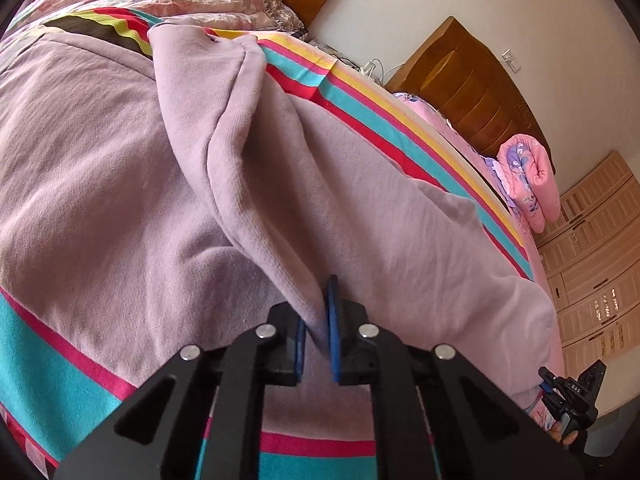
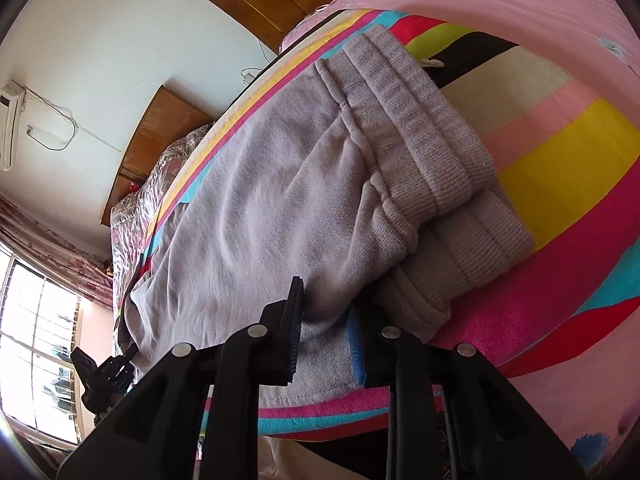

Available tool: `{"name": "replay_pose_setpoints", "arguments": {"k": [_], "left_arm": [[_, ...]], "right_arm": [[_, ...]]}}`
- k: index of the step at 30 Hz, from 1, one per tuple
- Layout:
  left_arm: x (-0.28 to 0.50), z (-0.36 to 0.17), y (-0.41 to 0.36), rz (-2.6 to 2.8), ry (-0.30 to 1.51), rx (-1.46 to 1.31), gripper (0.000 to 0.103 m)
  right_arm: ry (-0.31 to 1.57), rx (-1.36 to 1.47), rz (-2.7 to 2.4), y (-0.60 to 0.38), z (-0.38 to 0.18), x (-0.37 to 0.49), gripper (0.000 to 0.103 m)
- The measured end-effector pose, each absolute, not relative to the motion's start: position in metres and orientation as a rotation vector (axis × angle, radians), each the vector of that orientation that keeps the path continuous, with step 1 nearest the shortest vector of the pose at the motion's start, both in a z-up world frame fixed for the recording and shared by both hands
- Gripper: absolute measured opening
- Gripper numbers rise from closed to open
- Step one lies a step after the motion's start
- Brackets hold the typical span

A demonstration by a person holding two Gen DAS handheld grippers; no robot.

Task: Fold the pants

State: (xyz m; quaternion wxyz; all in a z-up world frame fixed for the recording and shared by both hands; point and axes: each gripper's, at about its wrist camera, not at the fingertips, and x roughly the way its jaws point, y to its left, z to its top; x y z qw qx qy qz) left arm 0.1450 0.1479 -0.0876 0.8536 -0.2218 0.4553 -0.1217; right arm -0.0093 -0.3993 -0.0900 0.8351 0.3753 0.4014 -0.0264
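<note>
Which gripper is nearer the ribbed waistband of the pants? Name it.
Right. The right gripper grips the pants edge just beside the ribbed waistband; the left gripper pinches a fold far down the legs.

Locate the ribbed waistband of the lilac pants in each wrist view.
Left wrist view: the ribbed waistband is not in the picture; only plain lilac pants fabric shows, pinched in the left gripper.
Right wrist view: upper right of centre, ahead of the right gripper.
Shared landmark: the striped sheet.
</note>
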Motion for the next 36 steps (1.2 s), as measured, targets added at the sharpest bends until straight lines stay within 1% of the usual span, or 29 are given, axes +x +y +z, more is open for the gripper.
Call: {"name": "replay_pose_setpoints", "arguments": {"k": [1,4,6,10,12,13,14,15,16,17,18,19,20,22,24,25,26,27,28,29,30,31,34,36], "left_arm": [[0.144,-0.079,0.149,-0.271,0.936,-0.479,0.006],[0.137,-0.042,0.156,-0.298,0.859,-0.464,0.006],[0.135,-0.036,0.161,-0.291,0.868,-0.423,0.006],[0.135,-0.076,0.162,-0.245,0.994,-0.386,0.008],[0.134,-0.089,0.158,-0.215,0.997,-0.368,0.01],[0.133,-0.089,0.158,-0.211,0.985,-0.369,0.012],[0.134,-0.088,0.158,-0.212,0.985,-0.372,0.012],[0.135,-0.088,0.158,-0.221,0.987,-0.378,0.015],[0.136,-0.087,0.158,-0.236,0.988,-0.388,0.024],[0.135,-0.085,0.159,-0.25,0.987,-0.402,0.038],[0.134,-0.083,0.159,-0.252,0.983,-0.413,0.047],[0.132,-0.081,0.158,-0.251,0.974,-0.422,0.059],[0.131,-0.08,0.157,-0.26,0.968,-0.433,0.06],[0.128,-0.08,0.153,-0.281,0.972,-0.449,0.06],[0.126,-0.082,0.146,-0.303,0.981,-0.451,0.056],[0.125,-0.083,0.143,-0.311,0.985,-0.448,0.045],[0.125,-0.085,0.141,-0.311,0.989,-0.442,0.037],[0.125,-0.086,0.14,-0.31,0.99,-0.444,0.033],[0.125,-0.086,0.139,-0.31,0.988,-0.45,0.026],[0.124,-0.085,0.139,-0.307,0.98,-0.447,0.017],[0.123,-0.083,0.14,-0.295,0.967,-0.434,0.012],[0.122,-0.082,0.142,-0.291,0.959,-0.431,0.009],[0.114,-0.073,0.146,-0.29,0.938,-0.431,0.008],[0.108,-0.074,0.149,-0.287,0.947,-0.422,0.008]], "right_arm": [[0.828,0.785,-0.044,-0.397,-0.081,-0.01,0.012],[0.769,0.771,-0.003,-0.393,-0.054,-0.018,0.01],[0.787,0.755,-0.007,-0.394,-0.055,-0.022,0.01],[0.892,0.846,-0.035,-0.397,-0.101,-0.025,0.01],[0.871,0.899,-0.03,-0.4,-0.107,-0.029,0.01],[0.872,0.904,-0.031,-0.401,-0.106,-0.028,0.01],[0.877,0.891,-0.029,-0.402,-0.104,-0.028,0.011],[0.879,0.88,-0.021,-0.401,-0.102,-0.027,0.012],[0.878,0.882,-0.013,-0.401,-0.1,-0.029,0.019],[0.876,0.901,-0.004,-0.4,-0.099,-0.031,0.026],[0.867,0.932,0.011,-0.399,-0.099,-0.034,0.03],[0.852,0.964,0.019,-0.396,-0.099,-0.037,0.038],[0.847,0.984,0.023,-0.39,-0.099,-0.038,0.038],[0.866,0.991,0.061,-0.378,-0.101,-0.037,0.038],[0.871,0.974,0.084,-0.365,-0.101,-0.032,0.037],[0.879,0.962,0.087,-0.36,-0.102,-0.029,0.037],[0.88,0.948,0.087,-0.357,-0.101,-0.026,0.036],[0.88,0.938,0.097,-0.352,-0.1,-0.025,0.036],[0.888,0.93,0.117,-0.348,-0.099,-0.023,0.033],[0.888,0.906,0.113,-0.344,-0.097,-0.023,0.019],[0.88,0.875,0.094,-0.341,-0.094,-0.024,0.013],[0.871,0.85,0.093,-0.338,-0.089,-0.026,0.011],[0.851,0.802,0.099,-0.335,-0.073,-0.034,0.009],[0.866,0.793,0.094,-0.336,-0.074,-0.036,0.008]]}}
